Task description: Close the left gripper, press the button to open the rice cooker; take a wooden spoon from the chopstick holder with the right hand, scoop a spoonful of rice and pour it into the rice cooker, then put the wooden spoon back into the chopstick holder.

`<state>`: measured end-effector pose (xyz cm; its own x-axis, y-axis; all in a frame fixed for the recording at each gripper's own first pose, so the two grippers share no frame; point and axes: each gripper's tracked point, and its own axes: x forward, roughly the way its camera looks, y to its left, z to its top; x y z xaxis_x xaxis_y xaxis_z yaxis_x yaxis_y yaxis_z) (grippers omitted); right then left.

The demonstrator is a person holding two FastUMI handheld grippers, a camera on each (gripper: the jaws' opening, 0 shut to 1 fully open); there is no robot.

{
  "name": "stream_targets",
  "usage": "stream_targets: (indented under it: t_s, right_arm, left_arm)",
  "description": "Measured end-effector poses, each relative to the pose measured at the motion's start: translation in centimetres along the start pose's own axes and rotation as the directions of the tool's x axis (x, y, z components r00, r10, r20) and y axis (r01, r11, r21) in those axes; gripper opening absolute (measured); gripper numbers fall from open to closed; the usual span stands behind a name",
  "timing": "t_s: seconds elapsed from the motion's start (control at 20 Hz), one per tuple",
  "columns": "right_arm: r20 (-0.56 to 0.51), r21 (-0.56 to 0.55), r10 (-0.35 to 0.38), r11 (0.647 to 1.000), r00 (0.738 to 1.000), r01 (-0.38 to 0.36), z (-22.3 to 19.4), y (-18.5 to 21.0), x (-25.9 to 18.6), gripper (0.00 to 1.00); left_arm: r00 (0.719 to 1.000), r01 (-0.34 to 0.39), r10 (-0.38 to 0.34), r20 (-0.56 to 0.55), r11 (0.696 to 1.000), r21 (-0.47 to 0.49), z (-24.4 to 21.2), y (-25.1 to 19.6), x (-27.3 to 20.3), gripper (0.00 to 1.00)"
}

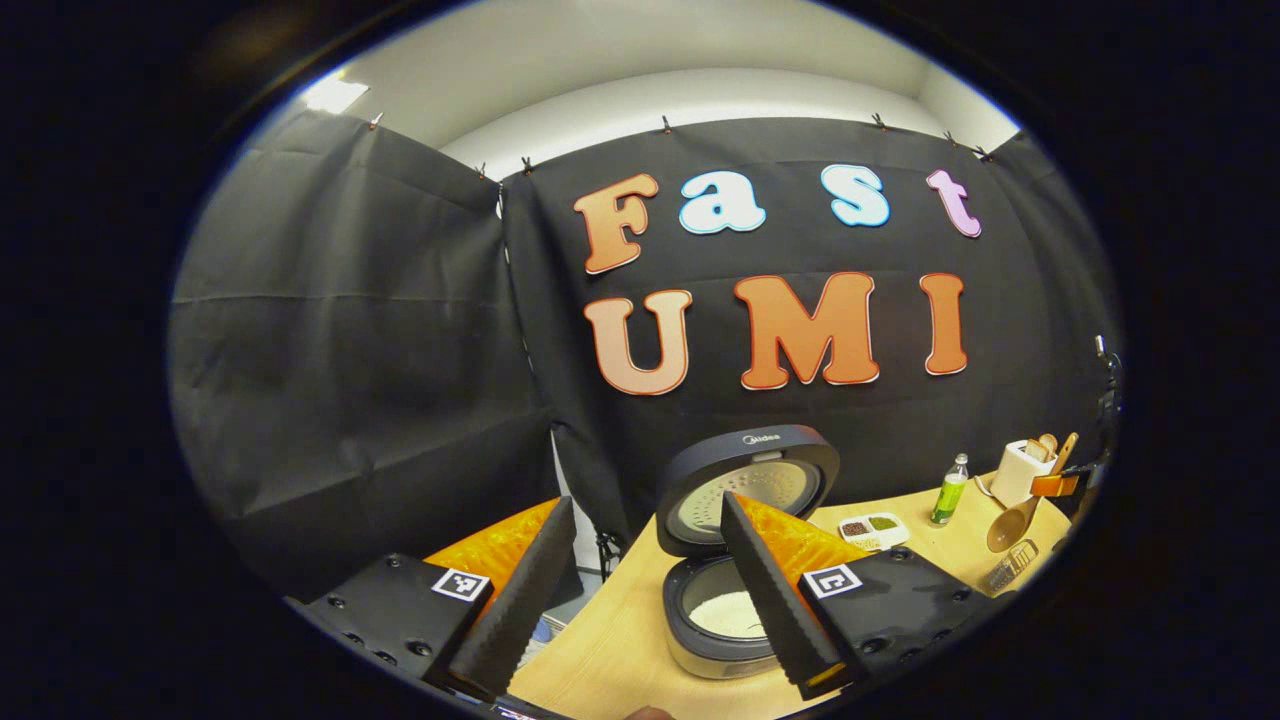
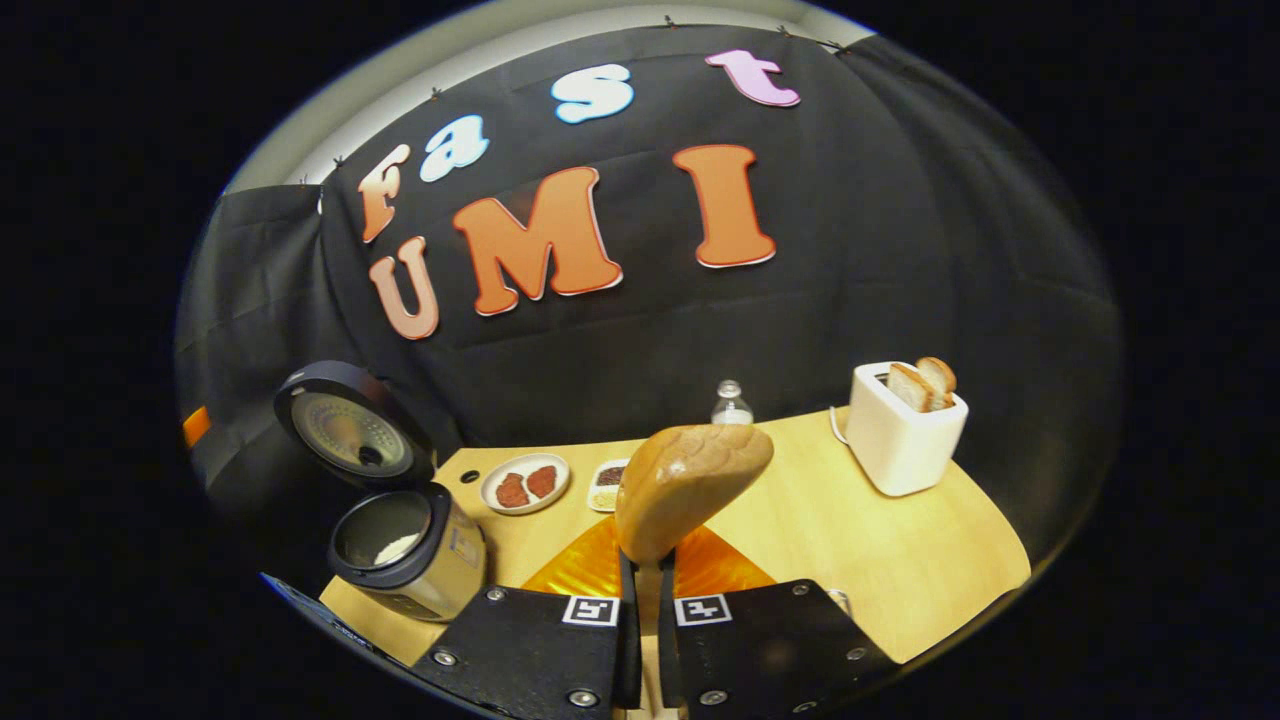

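Two grippers in view: right gripper [image 2: 647, 600] clamped on handle of wooden spoon [image 2: 690, 475], bowl raised and facing away, well apart from rice cooker [image 2: 408, 550]. Left gripper [image 1: 640, 600] fingers spread, holding nothing, parked just above cooker, clear of spoon path. Cooker lid [image 1: 748, 485] stands upright, white rice visible in pot. Judgement: pour done, spoon held high for return to chopstick holder

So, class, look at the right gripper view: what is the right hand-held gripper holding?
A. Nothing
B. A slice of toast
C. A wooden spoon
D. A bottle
C: the right hand-held gripper has both fingers shut on the handle of the spoon, whose bowl stands up above the table.
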<state>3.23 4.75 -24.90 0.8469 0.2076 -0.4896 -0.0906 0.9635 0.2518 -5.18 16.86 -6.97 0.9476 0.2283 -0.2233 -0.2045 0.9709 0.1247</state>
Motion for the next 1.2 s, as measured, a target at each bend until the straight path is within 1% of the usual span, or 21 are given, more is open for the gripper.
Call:
stream_targets:
  t_s: [0.15, 0.25, 0.3, 0.35, 0.4, 0.45, 0.5, 0.7, 0.95, 1.0, 1.1, 1.15, 1.2]
  right_arm:
    - [-0.007, 0.021, -0.077, 0.997, 0.997, 0.077, -0.9, -4.2, -0.8, 0.06]
    - [-0.018, 0.031, -0.112, 0.993, 0.993, 0.113, -1.4, -6.3, -0.9, 0.06]
    - [-0.021, 0.033, -0.129, 0.991, 0.991, 0.129, -1.5, -7.3, -0.9, 0.06]
    - [-0.024, 0.034, -0.143, 0.989, 0.989, 0.143, -1.7, -8.0, -1.1, 0.06]
    - [-0.026, 0.037, -0.15, 0.988, 0.988, 0.151, -1.9, -8.6, -1.1, 0.06]
    - [-0.037, 0.037, -0.153, 0.987, 0.987, 0.155, -2.4, -8.9, -1.3, 0.06]
    - [-0.05, 0.038, -0.156, 0.987, 0.986, 0.158, -3.1, -9.2, -1.4, 0.06]
    - [-0.119, 0.037, -0.162, 0.985, 0.98, 0.168, -6.5, -9.8, -0.7, 0.06]
    - [-0.209, 0.06, -0.165, 0.982, 0.964, 0.181, -10.9, -10.0, 0.5, 0.06]
    - [-0.21, 0.067, -0.166, 0.981, 0.963, 0.183, -11.0, -10.1, 0.7, 0.07]
    - [-0.235, 0.075, -0.17, 0.979, 0.957, 0.192, -11.5, -10.3, 0.9, 0.07]
    - [-0.244, 0.079, -0.166, 0.979, 0.955, 0.19, -11.6, -10.2, 0.9, 0.08]
    - [-0.259, 0.082, -0.162, 0.979, 0.952, 0.189, -11.7, -10.3, 1.0, 0.09]
  left_arm:
    - [0.999, 0.031, -0.031, -0.015, 0.999, 0.014, -0.2, -2.1, 0.5, 0.98]
    - [0.999, 0.045, -0.044, -0.021, 0.999, 0.021, -0.3, -3.4, 0.7, 0.98]
    - [0.998, 0.051, -0.051, -0.021, 0.998, 0.022, -0.2, -3.9, 0.8, 0.94]
    - [0.998, 0.054, -0.054, -0.021, 0.998, 0.025, -0.2, -4.4, 0.8, 0.94]
    - [0.998, 0.055, -0.054, -0.02, 0.998, 0.028, -0.1, -4.6, 0.7, 0.99]
    - [0.998, 0.056, -0.056, -0.022, 0.998, 0.029, -0.1, -5.0, 0.7, 0.99]
    - [0.998, 0.055, -0.054, -0.024, 0.998, 0.028, -0.3, -5.1, 0.6, 0.94]
    - [0.998, 0.051, -0.05, -0.032, 0.998, 0.022, -0.4, -5.7, 0.6, 0.94]
    - [0.998, 0.049, -0.049, -0.043, 0.999, 0.02, -0.3, -6.2, 1.5, 0.94]
    - [0.997, 0.046, -0.046, -0.055, 0.999, -0.003, -0.6, -6.4, 2.0, 1.0]
    - [0.995, 0.041, -0.048, -0.086, 0.996, -0.077, -1.2, -6.6, 3.0, 1.0]
    - [0.994, 0.043, -0.053, -0.092, 0.994, -0.104, -1.0, -6.7, 3.5, 0.94]
    - [0.994, 0.043, -0.055, -0.096, 0.992, -0.121, -0.9, -6.6, 3.9, 1.0]
